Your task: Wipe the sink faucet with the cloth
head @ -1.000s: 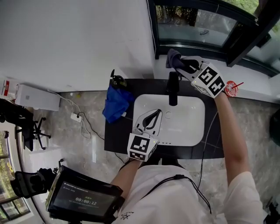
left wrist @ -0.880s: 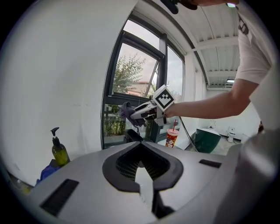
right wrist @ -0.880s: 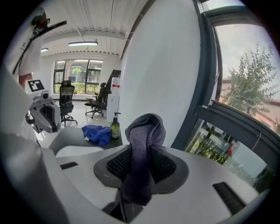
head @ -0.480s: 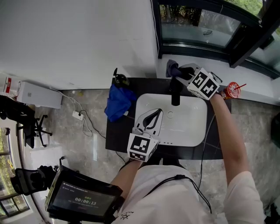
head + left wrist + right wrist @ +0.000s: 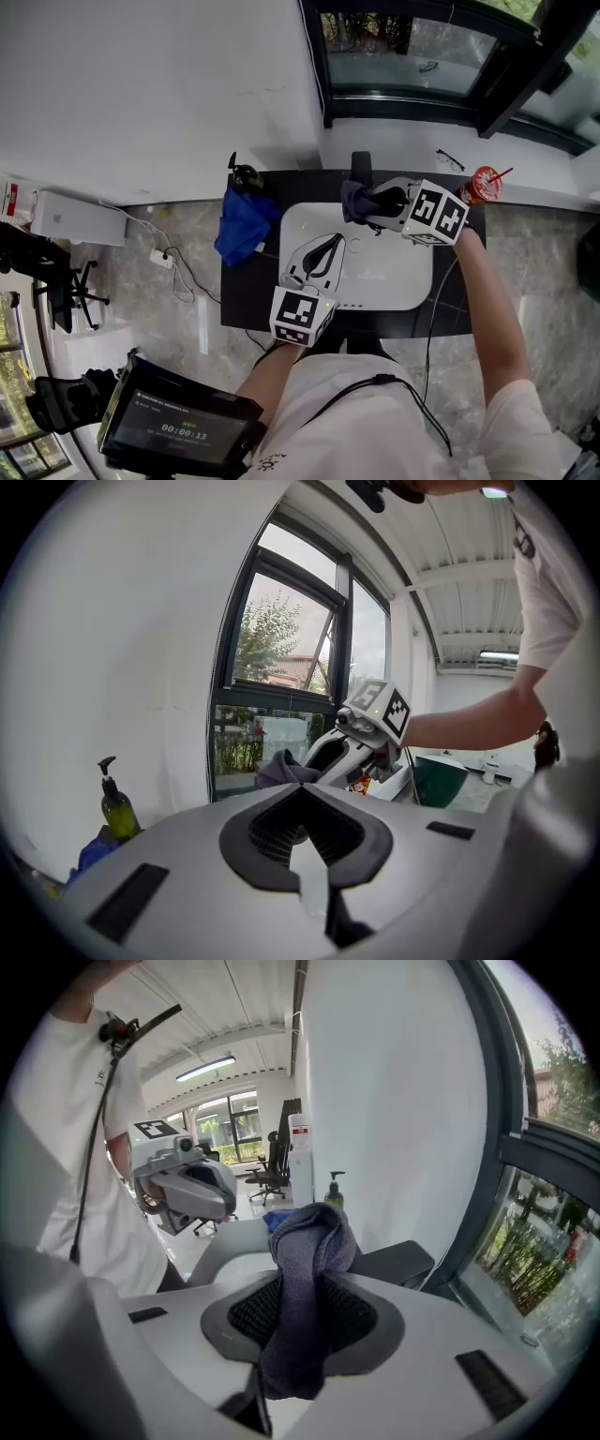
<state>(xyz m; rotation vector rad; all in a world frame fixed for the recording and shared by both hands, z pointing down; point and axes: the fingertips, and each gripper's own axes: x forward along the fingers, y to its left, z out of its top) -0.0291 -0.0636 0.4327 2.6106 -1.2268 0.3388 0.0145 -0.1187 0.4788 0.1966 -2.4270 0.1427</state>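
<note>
left gripper [image 5: 328, 248] lower centre of the head view, above the white sink [image 5: 394, 272], jaws together, nothing between them | cloth [image 5: 354, 202] upper centre, bunched at the black faucet [image 5: 361, 165], contact unclear | right gripper [image 5: 373, 201] just right, jaws partly apart, clamped on the cloth

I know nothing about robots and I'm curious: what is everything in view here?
sink: 1, white, set in the counter
counter: 1, black, under the window
faucet: 1, black, behind the sink
cloth: 1, purple-grey, by the faucet
soap bottle: 1, green, counter's back left
fabric bundle: 1, blue, beside the soap bottle
cup: 1, red, right of sink
left gripper: 1, white, over sink, jaws together, empty
right gripper: 1, white, jaws clamping the cloth
</note>
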